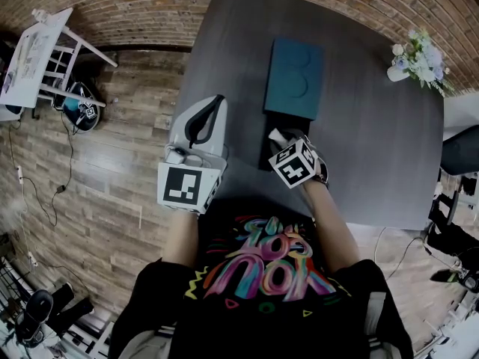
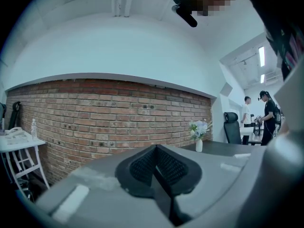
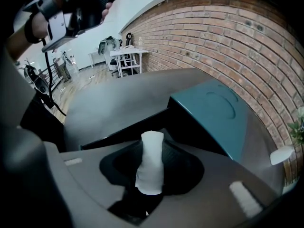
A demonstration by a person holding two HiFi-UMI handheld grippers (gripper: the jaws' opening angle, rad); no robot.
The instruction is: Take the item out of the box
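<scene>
R gripper (image 1: 283, 142) sits low over the black box (image 1: 267, 154) at the near-middle of the table (image 1: 374, 148). Its jaws are clamped on a white roll (image 3: 149, 170) – pads touch it on both sides, and the roll's far end sticks out past the tips. In the R gripper view (image 3: 152, 151) the box (image 3: 185, 125) lies open just behind and below the roll; can't tell whether the roll is fully clear of it. From the head view the roll (image 1: 276, 134) is only a small white bit at the gripper's front, over the box.

Teal lid (image 1: 294, 77) lies flat on the table, touching the box's far end; two round shapes are pressed into its top (image 3: 213, 113).

L gripper (image 1: 213, 102) is at the table's left edge, well apart from box & lid. Its jaws are clenched together w/ nothing in them (image 2: 156, 148), aimed level at the brick wall (image 2: 109, 113).

Vase w/ flowers (image 1: 418, 57) stands at the table's far right corner. A white stand (image 1: 41, 58) is on the wood floor, off to the left.
</scene>
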